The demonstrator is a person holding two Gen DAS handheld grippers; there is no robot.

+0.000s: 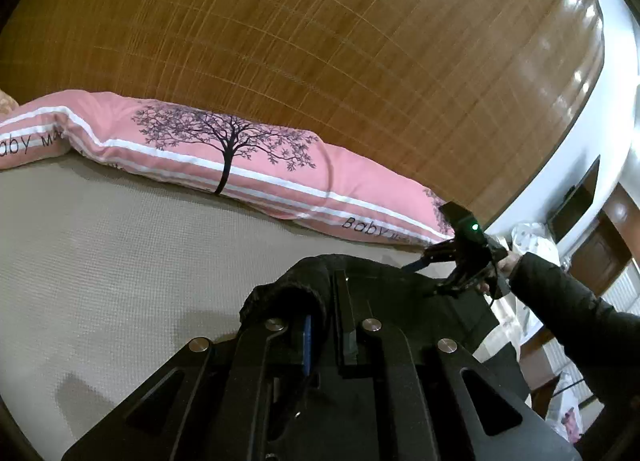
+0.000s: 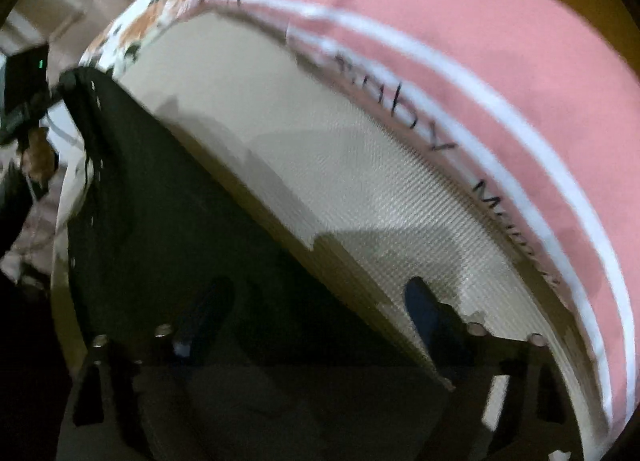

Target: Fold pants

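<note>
The black pants (image 1: 400,297) hang stretched between both grippers above the beige bed (image 1: 120,253). My left gripper (image 1: 326,301) is shut on a bunched end of the pants. In the left wrist view my right gripper (image 1: 436,277) shows at the far right, at the other end of the cloth. In the right wrist view the pants (image 2: 168,229) spread as a dark sheet over the left finger (image 2: 204,313); the right finger (image 2: 424,309) is in the open. That gripper (image 2: 316,313) stands wide open. My left gripper (image 2: 68,81) shows far left, holding the cloth's far end.
A long pink pillow (image 1: 240,157) with a tree print and white stripes lies along the far side of the bed; it also shows in the right wrist view (image 2: 500,61). A brown woven headboard (image 1: 320,41) rises behind it. Furniture and bags (image 1: 536,241) stand at the right.
</note>
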